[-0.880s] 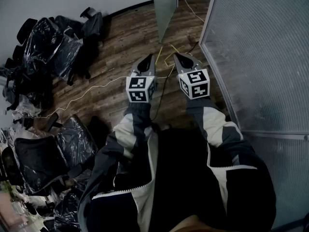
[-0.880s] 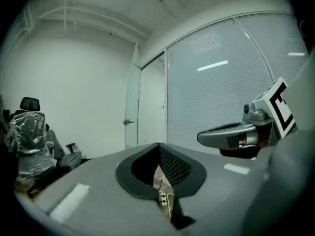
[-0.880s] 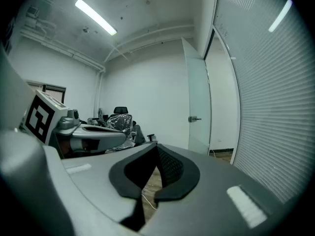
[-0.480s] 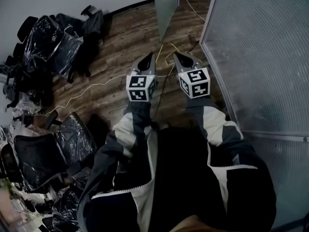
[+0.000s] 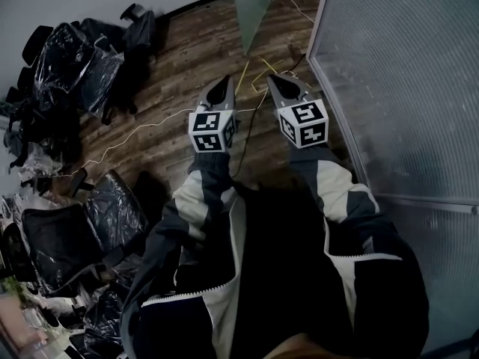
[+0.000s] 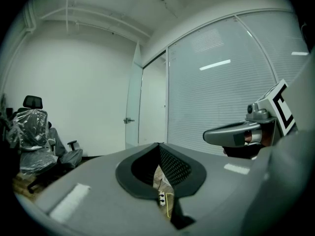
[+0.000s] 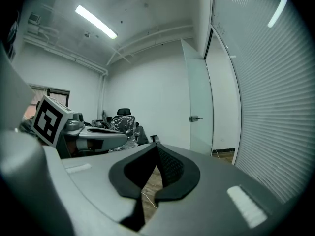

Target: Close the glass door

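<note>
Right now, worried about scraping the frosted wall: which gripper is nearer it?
Right. The right gripper sits just left of the frosted wall; the left gripper is farther left still, beyond the right one.

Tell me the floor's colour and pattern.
Floor: dark brown wood planks, best in head view.

Plastic-wrapped chairs (image 5: 71, 66) on wooden floor (image 5: 191, 47)

floor (image 5: 187, 51): wood, matt | glass door (image 5: 251, 6): frosted, smooth | chairs (image 5: 71, 62): glossy plastic wrap | partition (image 5: 404, 73): ribbed glass
</note>
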A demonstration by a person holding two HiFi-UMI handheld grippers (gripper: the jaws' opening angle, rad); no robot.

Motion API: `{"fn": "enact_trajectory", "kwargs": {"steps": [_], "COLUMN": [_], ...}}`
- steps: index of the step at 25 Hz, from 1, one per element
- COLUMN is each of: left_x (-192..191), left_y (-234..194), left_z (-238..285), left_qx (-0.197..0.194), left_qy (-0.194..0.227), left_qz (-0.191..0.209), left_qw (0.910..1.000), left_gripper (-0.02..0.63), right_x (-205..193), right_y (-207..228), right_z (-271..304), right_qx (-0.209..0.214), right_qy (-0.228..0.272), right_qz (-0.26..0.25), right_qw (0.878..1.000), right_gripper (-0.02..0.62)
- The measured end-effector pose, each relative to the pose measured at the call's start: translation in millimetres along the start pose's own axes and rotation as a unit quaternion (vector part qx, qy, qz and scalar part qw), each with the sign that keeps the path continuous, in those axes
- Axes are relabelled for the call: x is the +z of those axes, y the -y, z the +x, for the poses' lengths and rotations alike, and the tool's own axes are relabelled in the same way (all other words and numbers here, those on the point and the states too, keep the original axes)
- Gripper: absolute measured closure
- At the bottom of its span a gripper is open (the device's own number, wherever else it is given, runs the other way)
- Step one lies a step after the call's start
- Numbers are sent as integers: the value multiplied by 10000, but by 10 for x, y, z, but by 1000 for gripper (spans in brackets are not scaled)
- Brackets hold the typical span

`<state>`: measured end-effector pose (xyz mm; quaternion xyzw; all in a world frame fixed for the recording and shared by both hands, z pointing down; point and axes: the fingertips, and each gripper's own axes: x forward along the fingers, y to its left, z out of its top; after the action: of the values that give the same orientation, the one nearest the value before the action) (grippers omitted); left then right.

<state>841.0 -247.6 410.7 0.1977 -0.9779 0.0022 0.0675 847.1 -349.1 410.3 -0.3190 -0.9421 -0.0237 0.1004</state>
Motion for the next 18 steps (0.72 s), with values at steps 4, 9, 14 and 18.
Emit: {"fn": "enact_trajectory", "kwargs": {"steps": [4,9,14,18], "left_x": [-60,-179,-286,-258], "left_y": [82,44,-201,-460], "left_z": [3,-22,4,140], "left_qx": [23,98,279,336], "left_qy": [-39,-133,-120,-66], "left_qz": [37,-256,-154,-151], "left_qw": [10000,9995,9994,9993], "left_gripper": [601,601,601,601], "right_x": [-87,-161,-228,-171], "right_y": [57,-11,-105,-61], "right_z": [-72,-19,188,436], "right_qx": [58,261,387,339], "right_qy": [-84,-113,-110,-120], "right_qz": [-58,-25,-58,-124], "right_qw": [9999,9996,9992,9993], "right_gripper": [591,591,591,591]}}
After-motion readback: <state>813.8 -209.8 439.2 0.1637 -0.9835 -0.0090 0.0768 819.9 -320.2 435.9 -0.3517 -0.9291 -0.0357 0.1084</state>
